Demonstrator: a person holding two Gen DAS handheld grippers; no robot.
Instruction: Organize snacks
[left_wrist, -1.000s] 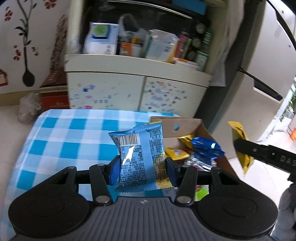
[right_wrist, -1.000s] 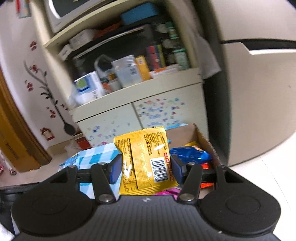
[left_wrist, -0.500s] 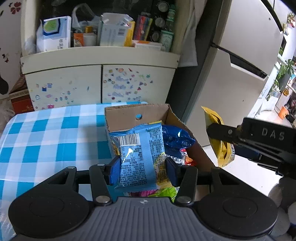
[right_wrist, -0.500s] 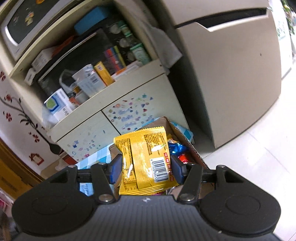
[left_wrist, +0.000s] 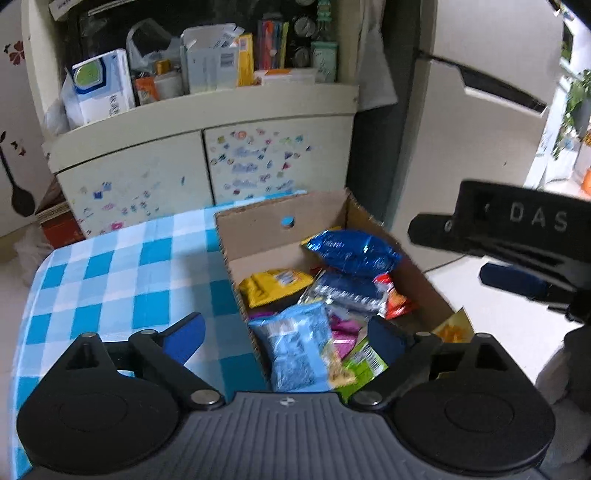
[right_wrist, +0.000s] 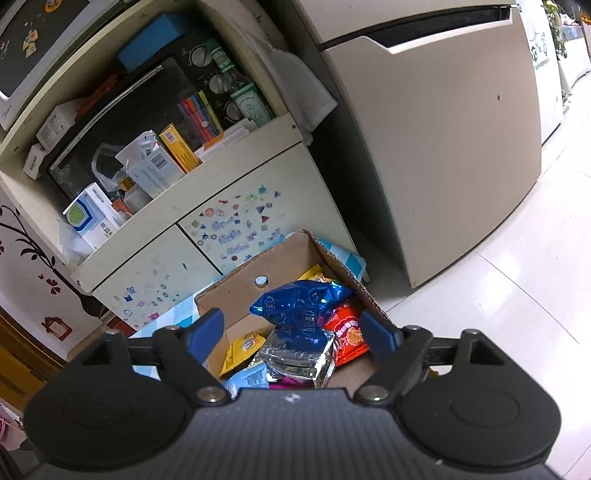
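Now both tongs over the cardboard box (left_wrist: 280, 210) on the checked surface (left_wrist: 110, 273), jaws opening. Left tongs (left_wrist: 286, 338) wide, light-blue pack (left_wrist: 299, 350) loose btwn them, lying in box w/ other snacks. Right tongs (right_wrist: 291, 332) spread, gripping nothing; dark-blue bag (right_wrist: 299, 306) tops the pile.

Light: an even indoor level is seen, brightest at the far right, where daylight is let in.
Glare: the floor (right_wrist: 517, 295) and silver packet (right_wrist: 299, 363) are glossed.
Shadows: soft ones are cast inside the box (left_wrist: 258, 236).
Blur: the light blue packet (left_wrist: 299, 350) is smeared.
Distortion: straight edges are bowed toward the rims.
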